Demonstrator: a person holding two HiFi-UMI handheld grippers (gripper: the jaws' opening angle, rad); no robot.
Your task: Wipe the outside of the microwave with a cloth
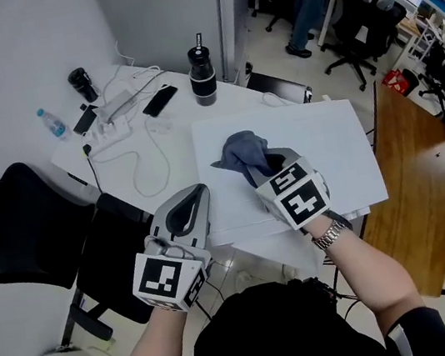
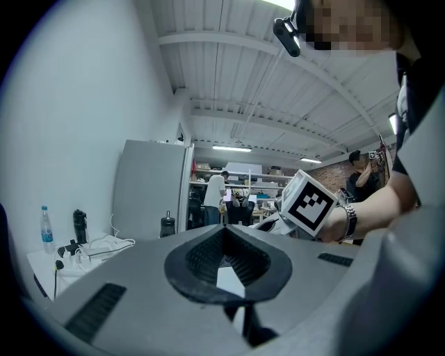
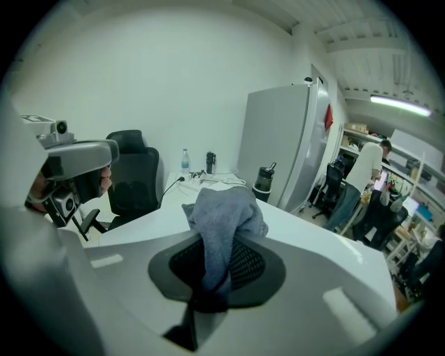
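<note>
The microwave's white top (image 1: 319,148) fills the middle of the head view. On it lies a bunched grey cloth (image 1: 243,151), and my right gripper (image 1: 266,161) is shut on the cloth's near end. In the right gripper view the cloth (image 3: 226,215) rises out of the closed jaws over the white microwave top (image 3: 327,236). My left gripper (image 1: 195,193) hovers at the microwave's front left corner, shut with nothing in it. In the left gripper view the left gripper (image 2: 224,236) has its pads meeting, and the right gripper's marker cube (image 2: 309,201) shows ahead to the right.
Behind the microwave on the white desk stand a black tumbler (image 1: 201,75), a phone (image 1: 160,100), a power strip with white cables (image 1: 109,128) and a water bottle (image 1: 51,123). A black office chair (image 1: 20,228) is at the left, a wooden table (image 1: 412,175) at the right.
</note>
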